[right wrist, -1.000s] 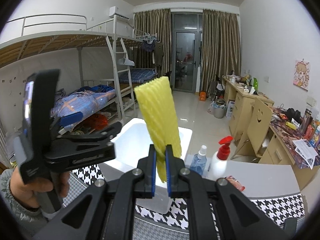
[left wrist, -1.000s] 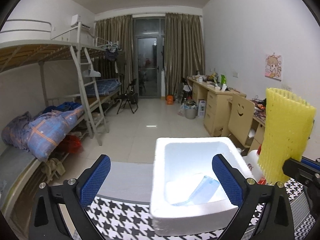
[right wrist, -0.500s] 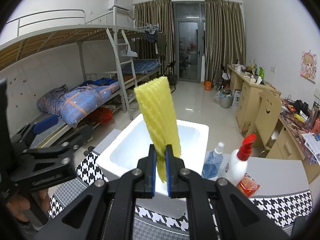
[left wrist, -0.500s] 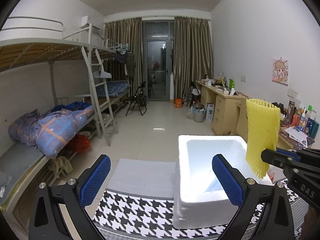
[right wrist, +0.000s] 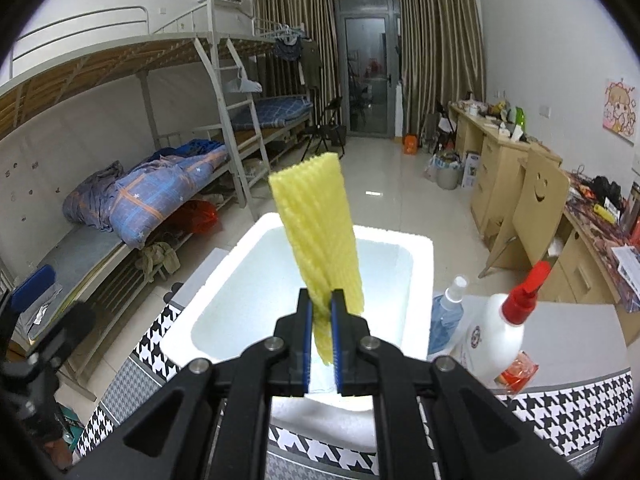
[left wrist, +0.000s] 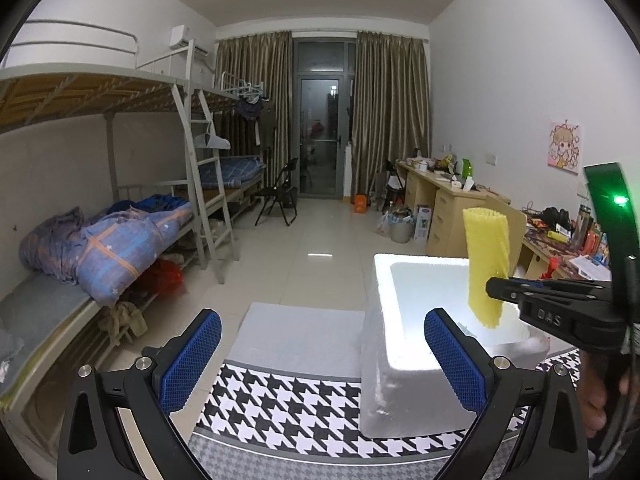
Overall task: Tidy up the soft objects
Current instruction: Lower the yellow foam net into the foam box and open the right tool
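Note:
My right gripper (right wrist: 321, 312) is shut on a yellow ribbed foam sleeve (right wrist: 318, 236) and holds it upright over the open white foam box (right wrist: 422, 256). In the left wrist view the sleeve (left wrist: 486, 264) hangs above the box (left wrist: 384, 344), pinched by the right gripper (left wrist: 496, 292) coming in from the right. My left gripper (left wrist: 320, 360) is open and empty, to the left of the box and above the houndstooth cloth (left wrist: 280, 404).
A blue spray bottle (right wrist: 448, 316), a white bottle with a red pump (right wrist: 500, 332) and a red packet (right wrist: 518, 372) stand right of the box. Bunk beds (left wrist: 120, 216) line the left wall, desks (left wrist: 440, 200) the right.
My left gripper has drawn back to the left, so the box now sits at its right. The right gripper has carried the sleeve lower over the box.

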